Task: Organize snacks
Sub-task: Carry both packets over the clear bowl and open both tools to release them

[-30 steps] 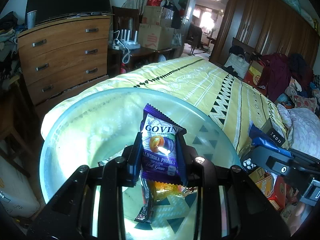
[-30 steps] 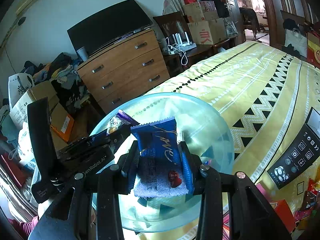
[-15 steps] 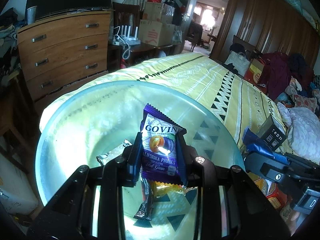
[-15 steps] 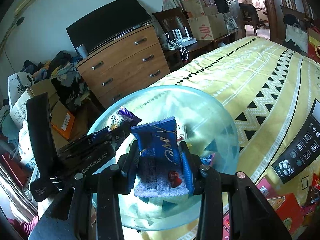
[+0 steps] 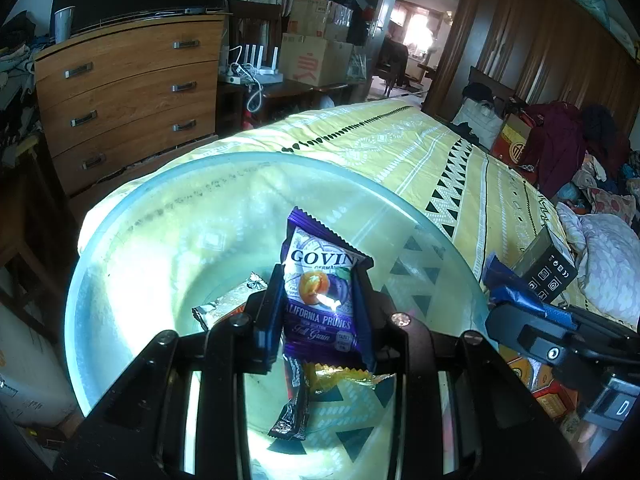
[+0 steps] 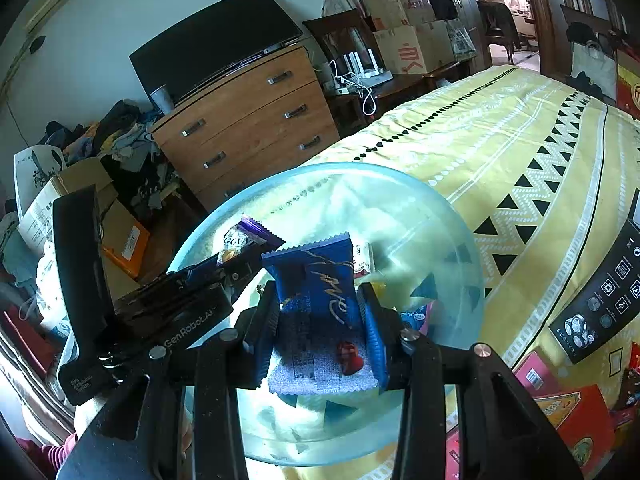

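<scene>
**A:** What's the setup?

**B:** Cluttered bedroom. I'm working on a bed with a yellow patterned bedspread (image 5: 420, 152), wooden dresser (image 5: 128, 92) past its far corner. A clear glass bowl (image 5: 132, 216) sits near the bed's near edge, a few wrapped snacks lying inside.

**A:** And the grippers?

**B:** My left gripper (image 5: 318, 304) is clamped on a purple prune packet (image 5: 320, 296), upright over the bowl. My right gripper (image 6: 320, 316) pinches a blue snack packet (image 6: 320, 312) above the bowl too, just beside the left.
</scene>
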Demonstrator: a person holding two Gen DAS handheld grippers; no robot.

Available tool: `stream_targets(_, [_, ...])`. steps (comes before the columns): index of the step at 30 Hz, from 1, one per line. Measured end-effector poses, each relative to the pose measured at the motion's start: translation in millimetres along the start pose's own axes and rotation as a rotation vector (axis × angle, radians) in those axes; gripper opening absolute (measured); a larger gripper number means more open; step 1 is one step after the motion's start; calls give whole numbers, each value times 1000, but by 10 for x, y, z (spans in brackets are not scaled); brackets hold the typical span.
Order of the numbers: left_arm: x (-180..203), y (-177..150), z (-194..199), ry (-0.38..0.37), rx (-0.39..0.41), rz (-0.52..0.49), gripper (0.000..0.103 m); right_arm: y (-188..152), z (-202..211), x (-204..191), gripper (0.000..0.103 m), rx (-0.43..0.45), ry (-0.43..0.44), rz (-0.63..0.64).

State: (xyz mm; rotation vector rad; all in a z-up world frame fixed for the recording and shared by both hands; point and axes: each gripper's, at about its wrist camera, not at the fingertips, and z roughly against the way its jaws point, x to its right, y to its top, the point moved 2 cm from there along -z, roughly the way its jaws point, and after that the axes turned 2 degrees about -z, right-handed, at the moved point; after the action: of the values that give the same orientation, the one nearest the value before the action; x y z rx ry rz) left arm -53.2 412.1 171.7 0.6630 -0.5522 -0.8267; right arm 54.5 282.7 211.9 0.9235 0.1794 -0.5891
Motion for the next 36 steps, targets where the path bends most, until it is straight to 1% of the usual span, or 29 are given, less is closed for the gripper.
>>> stream_targets(16, [-12,-29,-16,4,-7,13,35,-24,-81,-33,45,-9,6,-1])
stream_targets(19, [-26,-42,-27,7,-13,16,40,-33,-100,-39,45,-15,6,4])
stream_targets(22, [-33,-34,-18,11,-14,19,42,-38,-103,-46,49,-12,6,2])
stream_targets(26, [-38,-37,0,17,-11,21,53,-44,-70,-44,52,-8,3,1])
stream_targets(28, [-34,-41,7,23,-11,21,62,-53,-27,-51,53,-4,4,0])
stream_targets(29, [-26,-46,13,25,-12,21,71,-53,-4,-53,54,-2,4,-1])
stream_targets(30, [-18,-52,23,27,-10,22,76,-61,30,-59,55,2,4,-1])
stream_targets(31, [-22,-47,28,33,-8,23,79,-73,74,-64,58,10,-2,-2])
stream_targets(33, [-28,-50,52,48,-4,24,89,-105,168,-66,58,20,-10,-6])
stream_targets(34, [-27,-50,64,54,0,24,92,-136,227,-65,59,27,-7,-8])
stream_targets(35, [-20,-55,82,60,6,23,96,-175,295,-68,63,36,-7,-8])
stream_targets(36, [-11,-61,106,69,12,21,97,-204,355,-70,65,44,-12,-4])
